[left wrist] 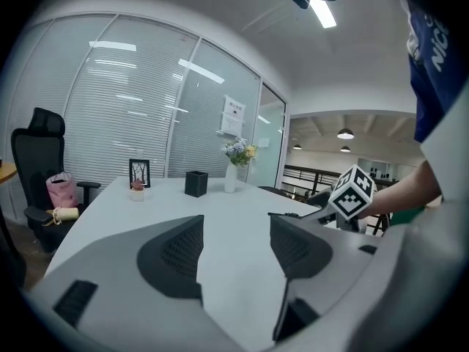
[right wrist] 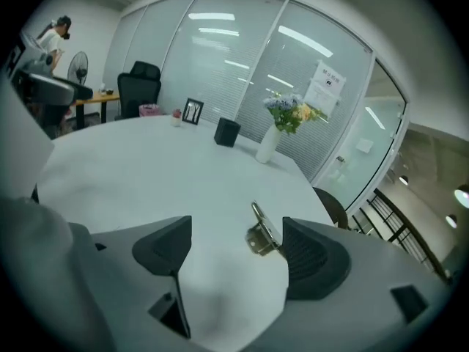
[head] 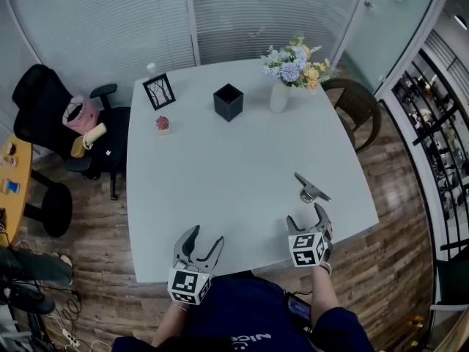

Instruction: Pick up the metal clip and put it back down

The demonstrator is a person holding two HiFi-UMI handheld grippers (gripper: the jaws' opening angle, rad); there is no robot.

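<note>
Metal clip (head: 311,189) near table (head: 355,189) edge, right gripper (head: 305,215) beside

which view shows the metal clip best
The right gripper view: the metal clip lies close up on the table, just ahead of the open jaws, its shape clear. The head view shows it small from above, beyond the right gripper. The left gripper view shows at most a thin dark sliver.

Silvery metal clip (head: 311,190), lying on white table (head: 220,160) near right edge, one arm seemingly raised
</note>
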